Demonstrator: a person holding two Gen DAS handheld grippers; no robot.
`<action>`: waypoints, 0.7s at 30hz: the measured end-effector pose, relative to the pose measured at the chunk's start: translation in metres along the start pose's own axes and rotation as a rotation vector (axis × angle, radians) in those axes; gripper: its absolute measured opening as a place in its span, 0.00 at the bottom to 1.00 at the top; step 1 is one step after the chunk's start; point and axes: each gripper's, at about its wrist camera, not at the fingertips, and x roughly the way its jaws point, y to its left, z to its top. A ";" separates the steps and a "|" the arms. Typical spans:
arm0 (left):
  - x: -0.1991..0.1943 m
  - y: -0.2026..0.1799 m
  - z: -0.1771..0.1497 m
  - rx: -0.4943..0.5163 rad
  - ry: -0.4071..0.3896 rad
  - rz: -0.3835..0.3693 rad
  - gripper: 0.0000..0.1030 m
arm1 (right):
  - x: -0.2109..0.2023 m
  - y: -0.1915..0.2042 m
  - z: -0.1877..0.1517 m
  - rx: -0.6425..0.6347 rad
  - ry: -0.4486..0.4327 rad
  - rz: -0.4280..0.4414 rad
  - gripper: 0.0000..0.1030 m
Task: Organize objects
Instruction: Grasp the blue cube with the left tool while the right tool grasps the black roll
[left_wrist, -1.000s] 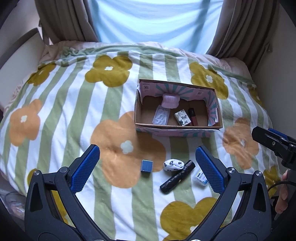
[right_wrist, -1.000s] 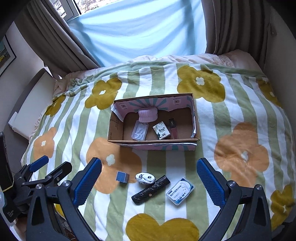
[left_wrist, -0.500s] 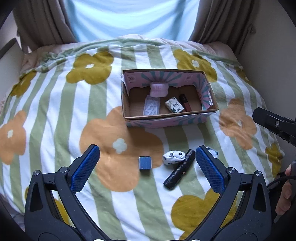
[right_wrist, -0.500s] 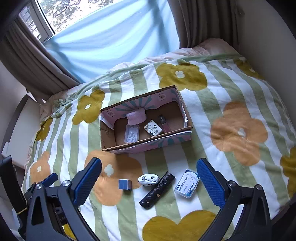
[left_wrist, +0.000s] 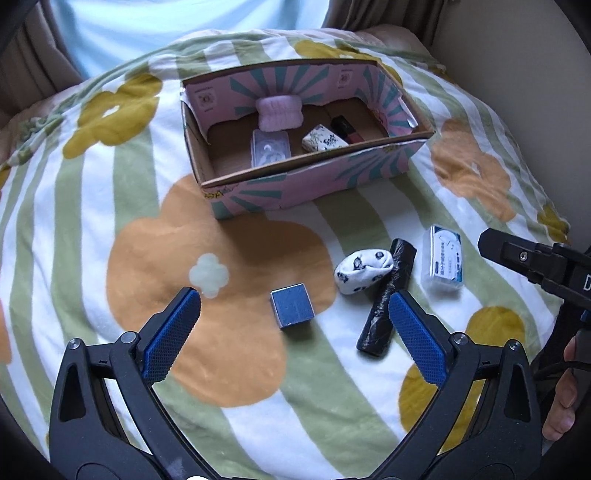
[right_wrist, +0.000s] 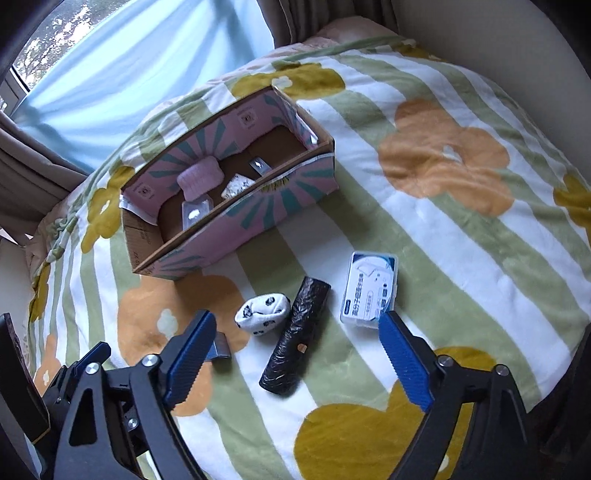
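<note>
Both tongs lower, closer to loose items, left tongs (left_wrist: 293, 314) nearing blue cube (left_wrist: 292, 311)

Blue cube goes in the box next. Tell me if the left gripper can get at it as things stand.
Probably yes. The left gripper is open, with the cube lying between and ahead of its fingers, apart from the sock, with nothing over it.

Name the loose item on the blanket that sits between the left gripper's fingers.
The blue cube. It sits alone ahead of the open left gripper; the sock, black roll and white case lie farther right.
</note>
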 end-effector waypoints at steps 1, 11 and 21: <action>0.009 0.001 -0.002 0.014 0.006 -0.006 0.98 | 0.008 -0.001 -0.005 0.013 0.010 -0.005 0.77; 0.079 0.002 -0.021 0.128 0.038 -0.031 0.86 | 0.077 0.006 -0.033 0.062 0.075 -0.060 0.62; 0.113 -0.003 -0.034 0.188 0.047 -0.058 0.73 | 0.111 0.001 -0.036 0.125 0.109 -0.095 0.53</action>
